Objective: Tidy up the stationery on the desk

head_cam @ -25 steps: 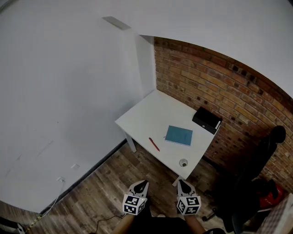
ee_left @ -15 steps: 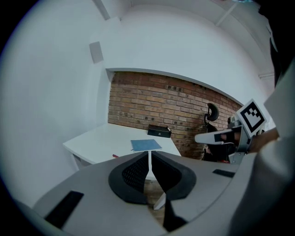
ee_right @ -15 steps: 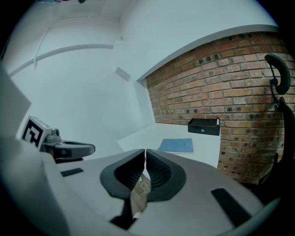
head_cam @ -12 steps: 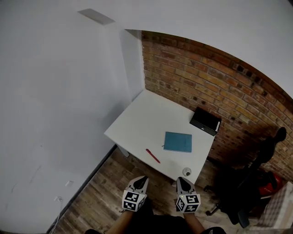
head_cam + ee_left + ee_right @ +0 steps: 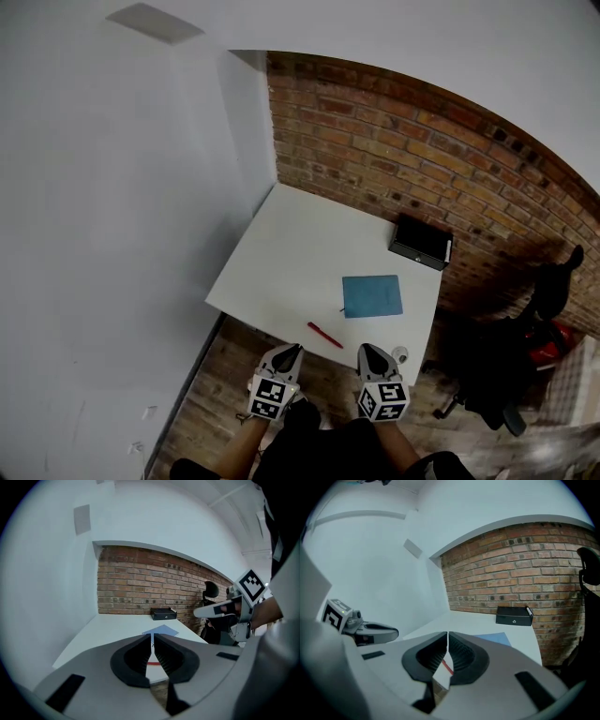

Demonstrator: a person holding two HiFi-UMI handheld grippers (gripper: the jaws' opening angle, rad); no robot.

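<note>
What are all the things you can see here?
Desk: one, white, in the corner where the white wall meets the brick wall.
Notebook: one, blue, flat on the desk.
Pen: one, red, near the desk's front edge.
Box: one, black, at the back of the desk by the bricks.
Small round thing: one, pale, front right corner; too small to name.
Chair: one, black, right of the desk.
Floor: brown wood.
Left gripper: one, grey, shut, empty.
Right gripper: one, grey, shut, empty.
</note>
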